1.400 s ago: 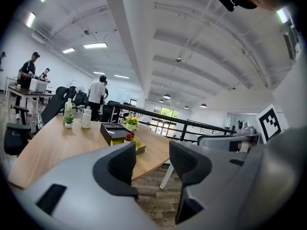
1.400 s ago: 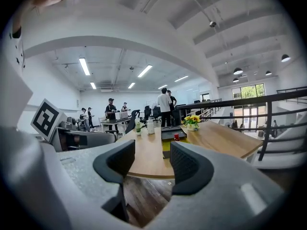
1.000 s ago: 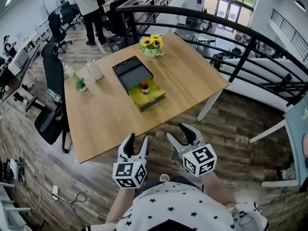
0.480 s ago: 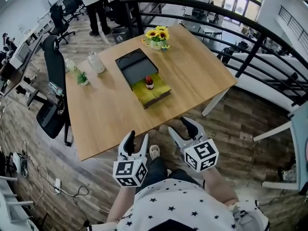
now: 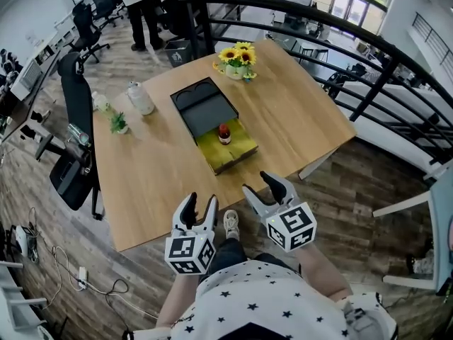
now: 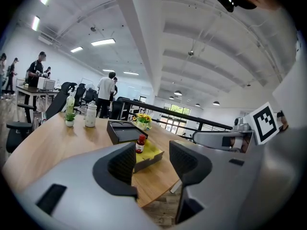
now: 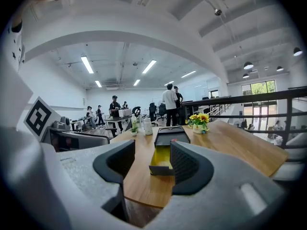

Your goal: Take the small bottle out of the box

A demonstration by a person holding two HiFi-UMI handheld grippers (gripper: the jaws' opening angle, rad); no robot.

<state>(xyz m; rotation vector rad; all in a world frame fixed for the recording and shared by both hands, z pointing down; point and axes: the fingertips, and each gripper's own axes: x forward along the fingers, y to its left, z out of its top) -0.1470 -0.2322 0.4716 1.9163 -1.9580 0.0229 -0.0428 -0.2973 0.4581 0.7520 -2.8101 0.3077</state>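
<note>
A small bottle (image 5: 224,133) with a red cap and dark contents stands upright in an open box (image 5: 233,151) with a yellow lining; the box's black lid (image 5: 203,110) lies open behind it. The box sits mid-table on the wooden table (image 5: 156,176). The left gripper view shows the bottle (image 6: 140,143) in the box (image 6: 152,153) beyond the jaws. In the right gripper view the box (image 7: 160,163) shows and the bottle is hidden. My left gripper (image 5: 197,209) and right gripper (image 5: 263,188) both hang open and empty off the table's near edge, well short of the box.
A sunflower pot (image 5: 239,59) stands at the table's far edge. A white jug (image 5: 139,98) and a small potted plant (image 5: 117,123) are at the left. A black office chair (image 5: 74,140) is beside the table, a dark railing (image 5: 368,69) to the right, and people stand beyond.
The head view has shifted so the table and box sit slightly closer and lower in frame. Both grippers stay open near the table's front edge, the right one edged a little forward.
</note>
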